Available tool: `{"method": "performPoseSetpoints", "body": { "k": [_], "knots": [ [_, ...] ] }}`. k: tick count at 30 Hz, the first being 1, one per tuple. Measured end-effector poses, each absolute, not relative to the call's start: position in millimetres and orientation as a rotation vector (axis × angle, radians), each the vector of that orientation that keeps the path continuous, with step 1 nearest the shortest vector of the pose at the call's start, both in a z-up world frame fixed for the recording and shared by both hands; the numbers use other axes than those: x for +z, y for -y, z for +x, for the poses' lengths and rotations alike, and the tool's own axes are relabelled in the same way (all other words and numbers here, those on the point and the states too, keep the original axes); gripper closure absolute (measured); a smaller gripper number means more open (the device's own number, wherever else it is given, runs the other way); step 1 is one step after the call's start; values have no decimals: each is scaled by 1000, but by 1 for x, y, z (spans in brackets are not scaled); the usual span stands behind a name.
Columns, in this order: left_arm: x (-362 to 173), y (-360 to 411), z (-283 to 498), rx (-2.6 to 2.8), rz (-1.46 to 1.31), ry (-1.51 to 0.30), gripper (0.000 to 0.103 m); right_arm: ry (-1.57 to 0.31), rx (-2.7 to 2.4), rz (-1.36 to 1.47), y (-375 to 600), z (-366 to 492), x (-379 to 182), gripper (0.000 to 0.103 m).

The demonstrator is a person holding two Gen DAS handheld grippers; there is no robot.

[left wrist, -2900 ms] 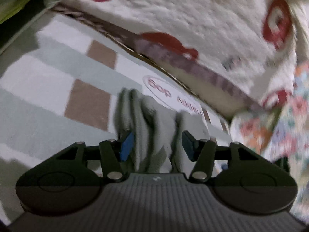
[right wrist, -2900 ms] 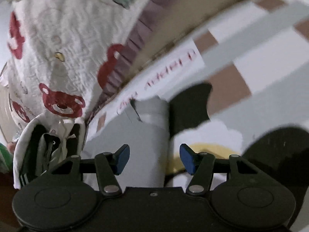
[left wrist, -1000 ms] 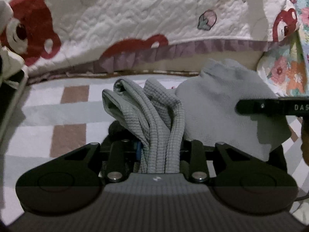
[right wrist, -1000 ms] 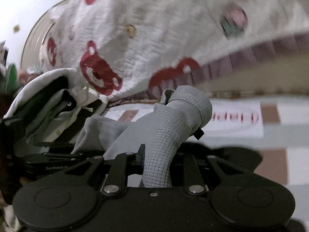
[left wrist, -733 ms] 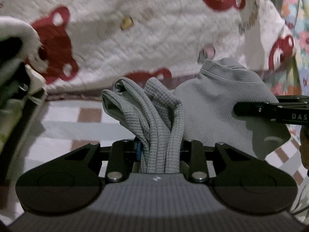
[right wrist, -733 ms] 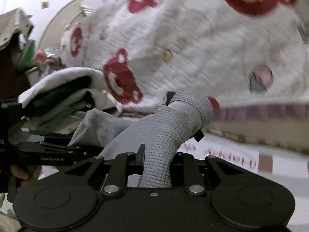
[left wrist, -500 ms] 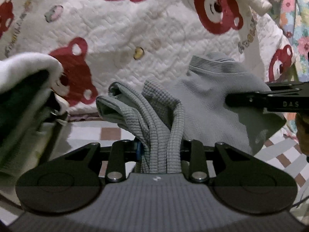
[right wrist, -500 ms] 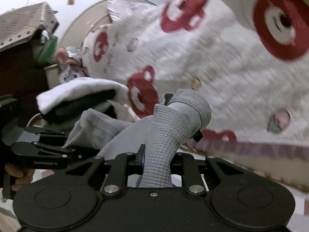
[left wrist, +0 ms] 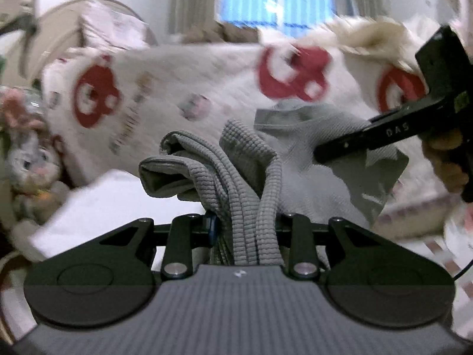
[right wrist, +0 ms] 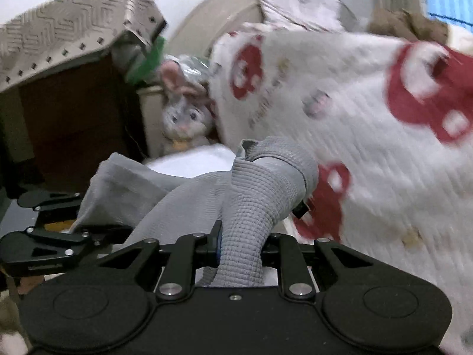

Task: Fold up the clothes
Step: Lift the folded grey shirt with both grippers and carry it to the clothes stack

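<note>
We lift garment [left wrist: 298, 148] off mat, both jaws pinching bunched cloth; now airborne between grippers, likely shake-out next.

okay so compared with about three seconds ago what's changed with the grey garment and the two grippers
Both grippers closed on the grey garment, which lay on the checked mat then. The left gripper and right gripper have lifted it up: the mat has dropped out of view, and the window and plush rabbit now show. Over the last second both grips stayed unchanged, and the bear-print quilt remains behind.
</note>
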State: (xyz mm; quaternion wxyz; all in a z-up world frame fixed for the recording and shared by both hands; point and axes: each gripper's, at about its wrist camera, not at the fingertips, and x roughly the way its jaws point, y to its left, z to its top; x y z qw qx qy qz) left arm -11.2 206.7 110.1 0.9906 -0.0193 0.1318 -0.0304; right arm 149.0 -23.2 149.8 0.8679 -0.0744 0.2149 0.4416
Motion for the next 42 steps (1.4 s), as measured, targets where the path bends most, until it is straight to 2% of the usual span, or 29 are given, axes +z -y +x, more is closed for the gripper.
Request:
{"method": "performPoseSetpoints", "body": {
  "k": [6,9,11,13,14,15,19,21,23,29,31,33,35,38,40,42],
  "knots": [
    [122,-255,-9,115,-55,-212,75,-439,1053,-241,-56,200,180,82],
    [113,-288,10,138,-196,-227,75,-432,1095,-319,-94,224,179,82],
    [95,-318,30,118,-392,-254,75,-452,1089,-303,-109,249,169,82],
    [64,-348,48,109,-645,-299,75,-502,1006,-211,-115,280,147,72],
    [47,-363,56,109,-775,-323,75,-515,942,-121,-107,287,133,59],
    [35,-371,62,114,-843,-335,75,-528,877,-32,-100,295,119,57],
    [30,-363,63,151,-694,-313,75,-548,735,362,-54,305,74,56],
    [31,-362,64,154,-664,-316,74,-528,740,530,-26,294,58,42],
    [27,-367,61,144,-695,-314,73,-542,730,604,-6,283,46,39],
    [24,-375,58,132,-724,-310,67,-717,813,672,21,257,28,38],
    [25,-381,58,141,-773,-327,62,-746,852,710,21,253,25,36],
    [30,-387,58,149,-829,-335,61,-750,848,713,12,254,24,35],
    [31,-391,61,132,-851,-347,55,-751,833,710,1,256,24,35],
    [25,-398,70,136,-889,-380,52,-704,809,618,-15,262,29,34],
    [20,-405,74,157,-922,-380,45,-673,792,557,-25,266,32,34],
    [17,-412,76,172,-943,-361,44,-618,773,464,-34,265,38,35]
  ]
}}
